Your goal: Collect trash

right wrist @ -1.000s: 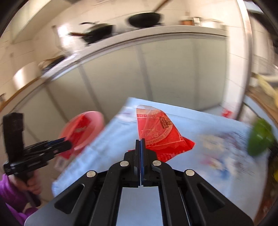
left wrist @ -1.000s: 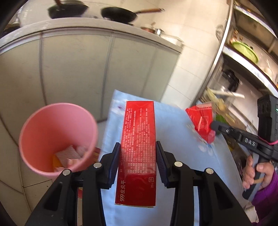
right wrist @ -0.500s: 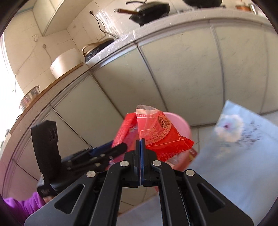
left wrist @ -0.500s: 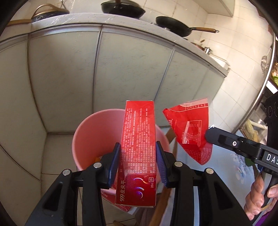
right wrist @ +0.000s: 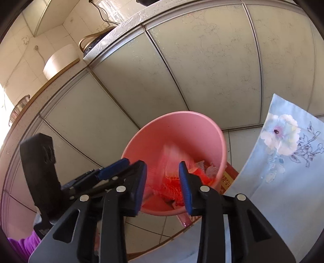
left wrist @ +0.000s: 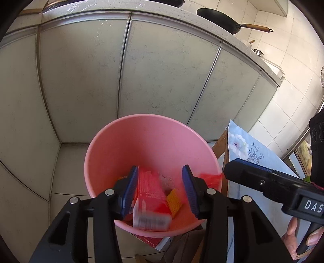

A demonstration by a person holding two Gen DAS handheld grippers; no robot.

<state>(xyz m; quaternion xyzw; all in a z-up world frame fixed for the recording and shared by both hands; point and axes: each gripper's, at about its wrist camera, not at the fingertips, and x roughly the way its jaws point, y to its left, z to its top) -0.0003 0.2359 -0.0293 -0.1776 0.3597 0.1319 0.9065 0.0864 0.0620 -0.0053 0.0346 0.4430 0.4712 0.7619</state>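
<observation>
A pink bin [left wrist: 141,141] stands on the floor below both grippers; it also shows in the right wrist view [right wrist: 182,129]. My left gripper [left wrist: 159,191] is open above the bin, and the red box [left wrist: 149,200] is blurred, falling into it. My right gripper [right wrist: 163,183] is open above the bin, and the red wrapper [right wrist: 172,161] is blurred, dropping inside. A yellow piece [left wrist: 174,201] and other scraps lie in the bin. The right gripper also shows in the left wrist view [left wrist: 263,182].
Grey cabinet doors [left wrist: 162,70] stand behind the bin under a counter with a black pan [left wrist: 218,15]. A table with a blue flowered cloth [right wrist: 287,161] is to the right of the bin. A red packet [right wrist: 227,178] lies under the bin's edge.
Both grippers have opened over the pink bin. The red box has left the left gripper and the red wrapper has left the right one; both are falling into the bin.
</observation>
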